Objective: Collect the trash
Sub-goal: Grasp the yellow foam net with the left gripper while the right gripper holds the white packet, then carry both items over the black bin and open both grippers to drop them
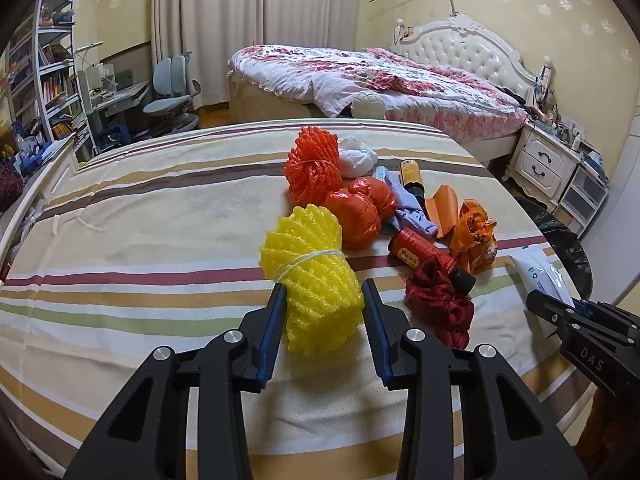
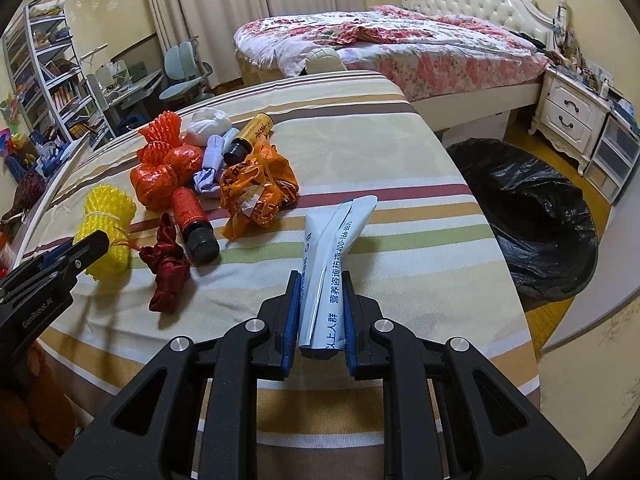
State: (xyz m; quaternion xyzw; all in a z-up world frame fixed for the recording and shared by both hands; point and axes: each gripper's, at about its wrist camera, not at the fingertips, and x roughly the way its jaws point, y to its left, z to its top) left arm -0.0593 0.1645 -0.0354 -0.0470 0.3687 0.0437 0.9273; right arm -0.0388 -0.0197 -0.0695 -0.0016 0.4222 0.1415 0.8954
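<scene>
My black gripper (image 1: 324, 300), blue-padded, frames yellow foam netting (image 1: 312, 276). The table (image 1: 140, 240) wears cream cloth striped maroon, tan, green and brown. Nearby: orange netting (image 1: 310, 170), a red bottle (image 1: 424, 254), a white packet (image 2: 332, 264) with blue print.

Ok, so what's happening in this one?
A person is clearing trash off a striped table with two handheld grippers. The left gripper is closed around a yellow foam net; the right gripper is clamped on a white packet. More trash sits mid-table: an orange foam net, a red bottle, crumpled bags. A black-lined bin stands beside the table.
</scene>
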